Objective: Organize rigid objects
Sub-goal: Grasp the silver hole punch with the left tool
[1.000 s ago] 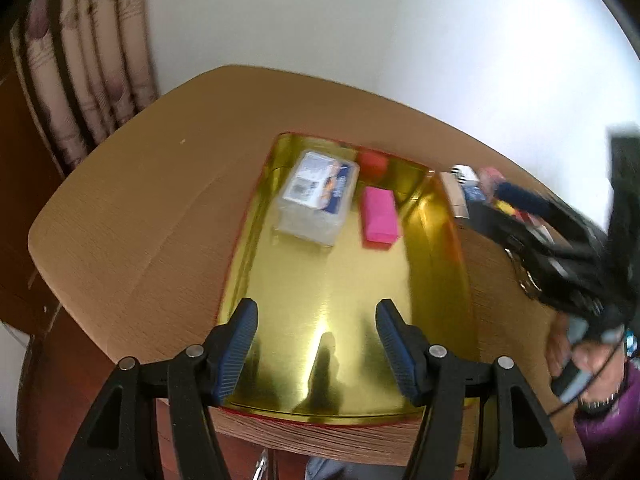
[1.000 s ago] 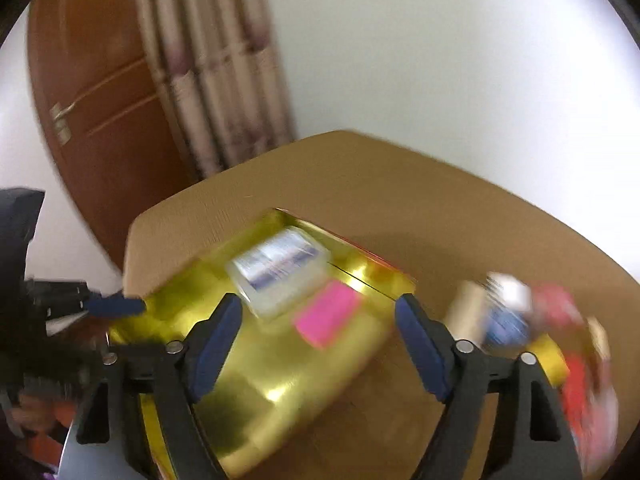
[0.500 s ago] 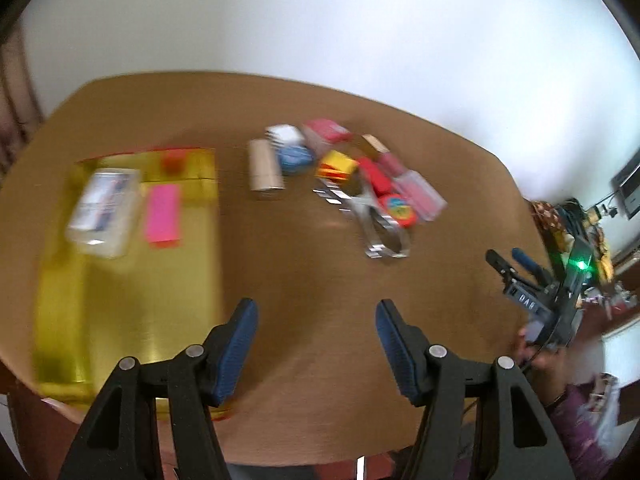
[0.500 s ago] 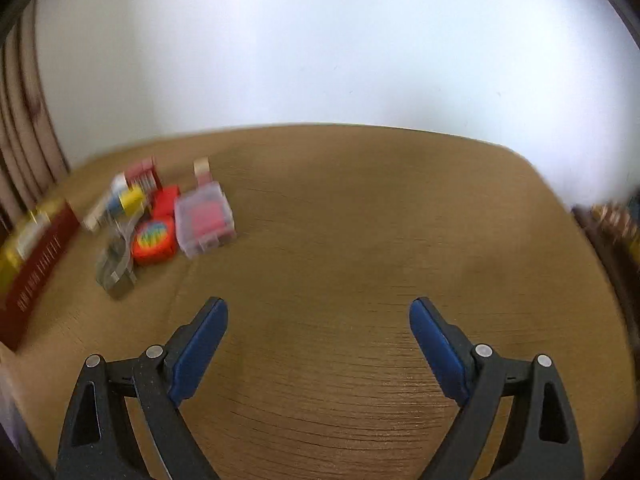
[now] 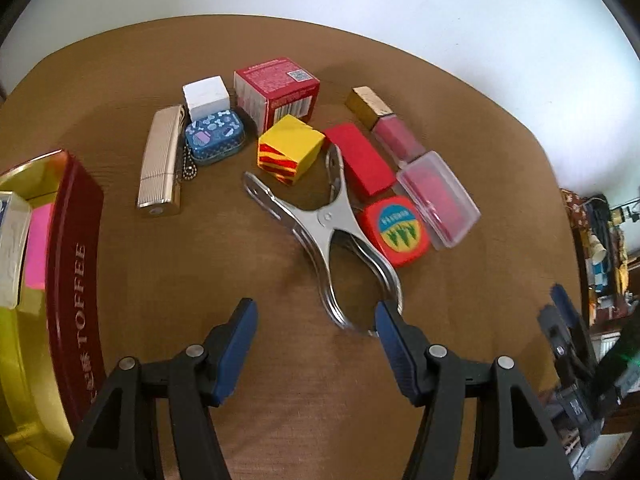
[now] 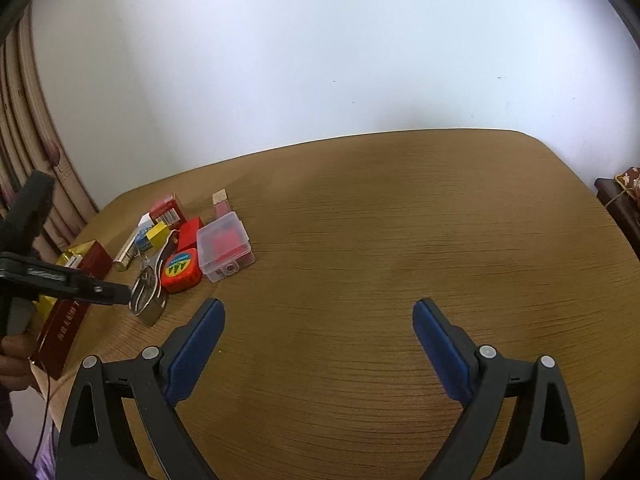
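Left gripper (image 5: 316, 320): swung from tin (image 5: 76, 280) to clamp (image 5: 332, 236) at 12 o'clock; fingers apart, empty. Pickup likely next.

Right gripper (image 6: 318, 332): fingers apart, idle.

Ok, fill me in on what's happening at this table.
A person holding a gripper in each hand is sorting small hard items into a gold tin. The tin holds a clear box and a pink block. The left gripper is open, just short of the metal clamp at the near edge of the pile. The right gripper is open over bare table, holding nothing.
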